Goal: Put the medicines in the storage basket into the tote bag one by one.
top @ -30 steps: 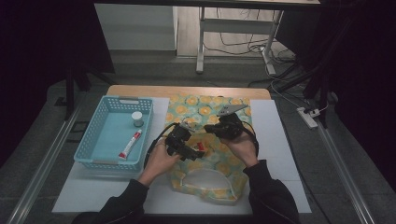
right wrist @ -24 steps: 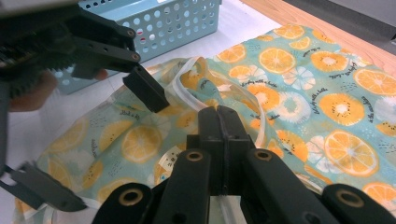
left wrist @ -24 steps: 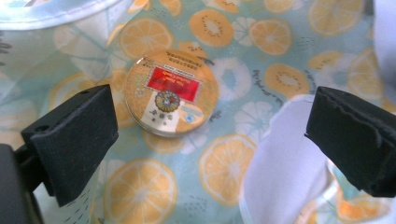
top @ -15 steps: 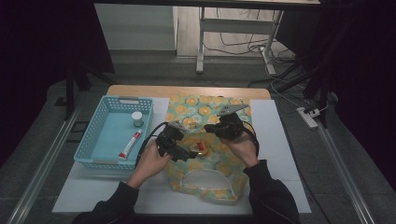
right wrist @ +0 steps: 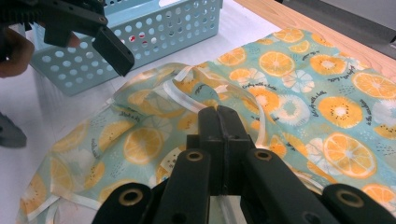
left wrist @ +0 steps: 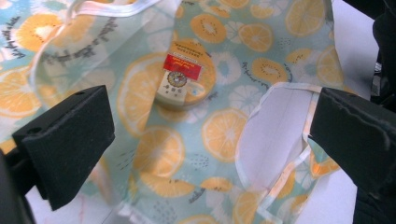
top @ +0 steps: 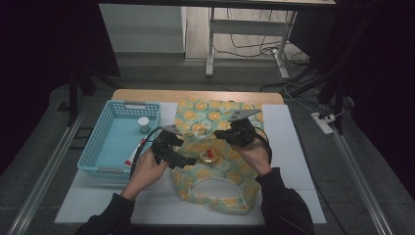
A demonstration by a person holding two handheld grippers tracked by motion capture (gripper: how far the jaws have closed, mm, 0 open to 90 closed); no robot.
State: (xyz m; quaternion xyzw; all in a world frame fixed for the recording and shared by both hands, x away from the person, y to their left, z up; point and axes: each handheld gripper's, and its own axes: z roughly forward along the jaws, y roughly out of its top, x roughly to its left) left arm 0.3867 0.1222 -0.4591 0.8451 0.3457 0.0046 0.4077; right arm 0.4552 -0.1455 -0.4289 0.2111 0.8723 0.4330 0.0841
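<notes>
On the white tabletop (top: pixel 293 147), the soft orange-printed cloth bag (top: pixel 215 120) is lying flat with a small round yellow tin (left wrist: pixel 186 77) resting on it. The right gripper (right wrist: pixel 218 122) is pinching the bag's white handle, jaws closed. The left gripper (left wrist: pixel 205 140) is hovering, jaws wide. The fabric is probably sagging easily; the pale blue plastic basket (top: pixel 105 147) is crowding the left side.

This is a recording lab, not a home: a white-topped table (top: pixel 293 147) sits between floor rails (top: pixel 44 171), dark curtains (top: pixel 44 44) close in both sides, and cables (top: pixel 254 46) and a power strip (top: pixel 323 123) trail over grey floor behind.
</notes>
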